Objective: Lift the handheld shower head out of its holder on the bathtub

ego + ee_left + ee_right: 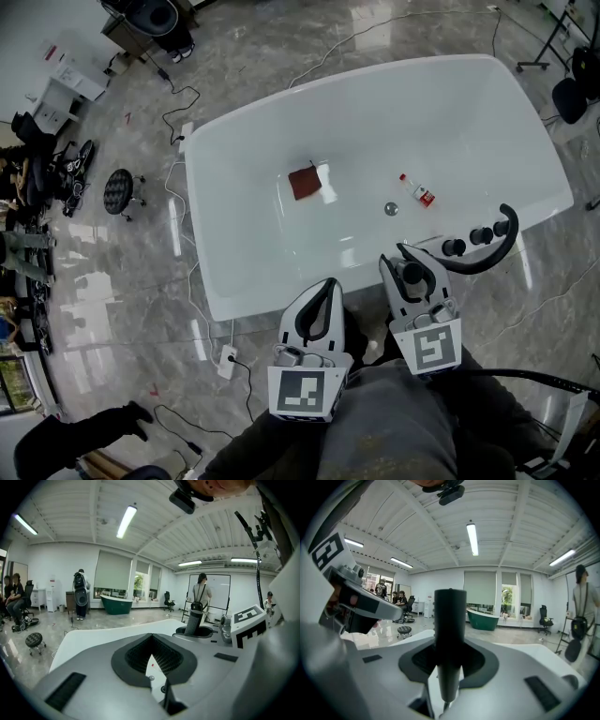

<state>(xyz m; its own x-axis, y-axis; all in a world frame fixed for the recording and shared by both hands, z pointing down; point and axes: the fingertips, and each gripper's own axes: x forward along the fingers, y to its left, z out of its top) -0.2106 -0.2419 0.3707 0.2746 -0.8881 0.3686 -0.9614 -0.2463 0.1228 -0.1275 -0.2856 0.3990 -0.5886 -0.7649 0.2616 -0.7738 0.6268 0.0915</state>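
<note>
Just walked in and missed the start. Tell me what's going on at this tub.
A person stands at the near edge of a white bathtub with a gripper in each hand. The right gripper is closed on the dark handle of the shower head, which stands upright between its jaws. Whether it is clear of its holder can't be seen. The left gripper is shut and empty, held beside the right one.

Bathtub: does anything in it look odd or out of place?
Yes. A brown square pad and a small bottle lie loose on the floor of the bathtub, the bottle on its side beside the drain. Odd things to find in a tub.
</note>
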